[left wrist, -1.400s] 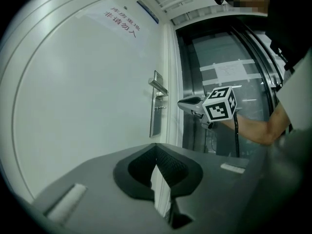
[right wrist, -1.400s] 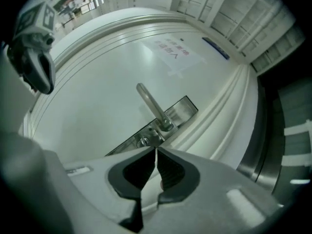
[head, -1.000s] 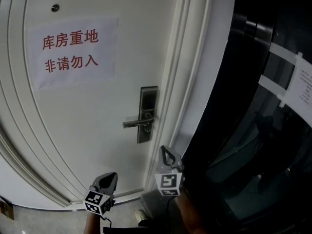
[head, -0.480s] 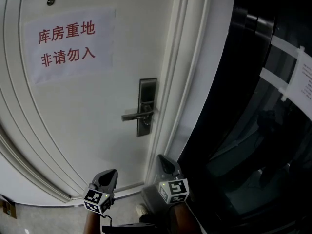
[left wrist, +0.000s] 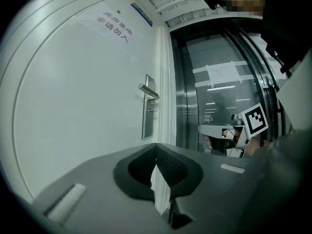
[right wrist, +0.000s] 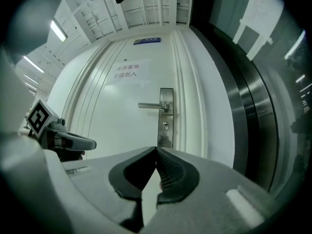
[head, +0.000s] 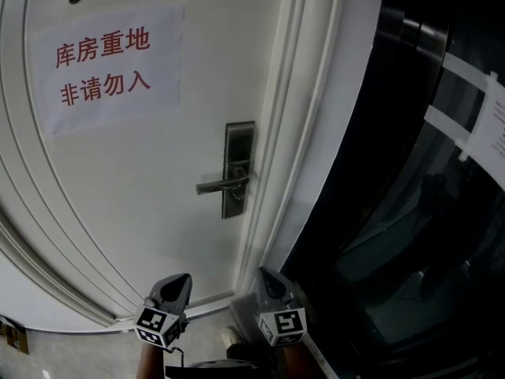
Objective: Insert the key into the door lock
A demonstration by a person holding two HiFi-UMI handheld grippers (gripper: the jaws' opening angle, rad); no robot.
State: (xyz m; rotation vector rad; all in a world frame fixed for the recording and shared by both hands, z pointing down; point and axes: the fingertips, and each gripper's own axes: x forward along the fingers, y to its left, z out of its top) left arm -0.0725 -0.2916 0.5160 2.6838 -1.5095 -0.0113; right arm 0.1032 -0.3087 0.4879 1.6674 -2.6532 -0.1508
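A dark metal lock plate (head: 239,168) with a lever handle (head: 221,185) sits on the white door (head: 142,180). In the right gripper view a small key-like piece (right wrist: 165,126) sticks out of the plate (right wrist: 166,116) under the handle; the left gripper view shows it as a small stub (left wrist: 151,110). My right gripper (head: 269,275) hangs low, well below the lock and apart from it, jaws shut (right wrist: 156,150) with nothing between them. My left gripper (head: 179,280) is beside it to the left, also shut and empty (left wrist: 156,146).
A paper sign with red characters (head: 106,65) is stuck on the door's upper left. The white door frame (head: 316,133) runs right of the lock, then dark glass panels with taped papers (head: 473,117). Grey floor (head: 71,354) shows below.
My right gripper has dropped lower and drawn back from the lock, rolling as it went. The left gripper has stayed where it was.
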